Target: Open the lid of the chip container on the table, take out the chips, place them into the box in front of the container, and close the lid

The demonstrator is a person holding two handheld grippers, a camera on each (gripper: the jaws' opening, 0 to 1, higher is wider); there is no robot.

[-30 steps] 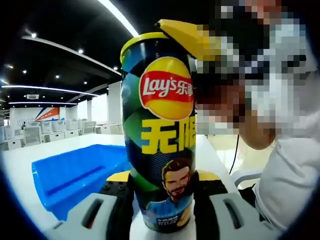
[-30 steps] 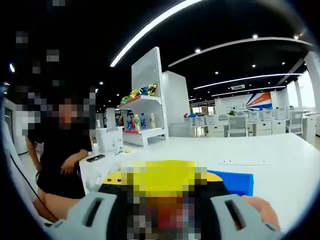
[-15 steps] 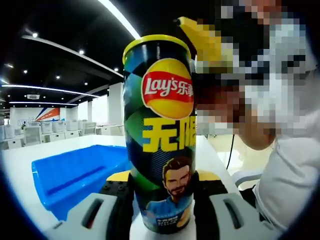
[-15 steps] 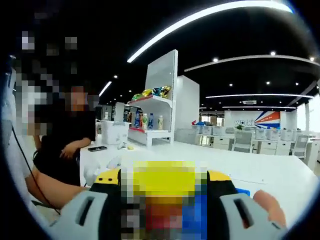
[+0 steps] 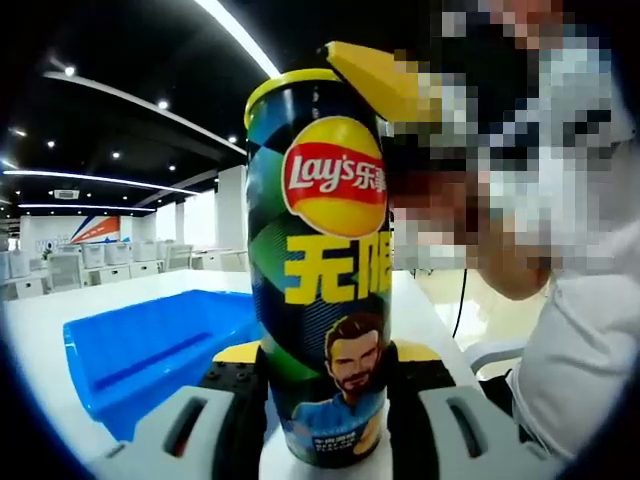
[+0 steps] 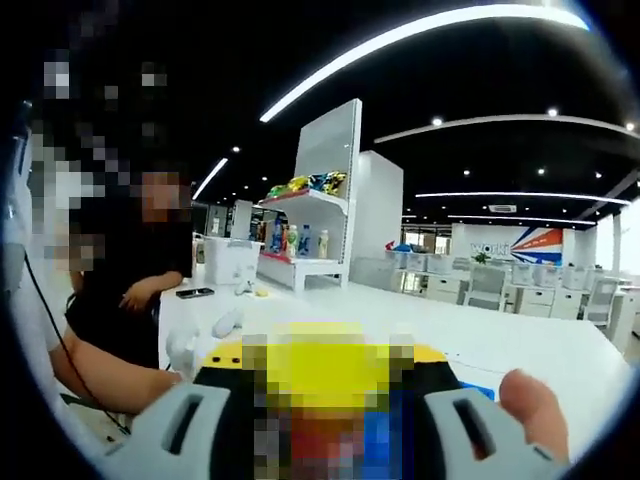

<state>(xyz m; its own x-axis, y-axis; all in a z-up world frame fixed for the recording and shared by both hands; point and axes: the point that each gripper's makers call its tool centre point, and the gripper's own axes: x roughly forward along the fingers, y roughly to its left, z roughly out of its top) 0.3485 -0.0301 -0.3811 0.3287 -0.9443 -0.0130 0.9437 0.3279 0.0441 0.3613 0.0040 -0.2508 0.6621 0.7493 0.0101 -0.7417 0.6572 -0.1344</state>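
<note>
Chip container [image 5: 325, 290]: standing upright on the white surface [image 5: 60, 350], long axis vertical, sitting directly between the left gripper [image 5: 325, 425] jaws, which are spread either side of its base without visibly pinching it; the yellow lid [image 5: 375, 78] is tilting up at the can's top right edge. Blue box [image 5: 150, 350]: lying open just left of the can. Right gripper [image 6: 325, 430]: jaws are holding something yellow, mosaic-covered, so whether they are gripping cannot be told.
</note>
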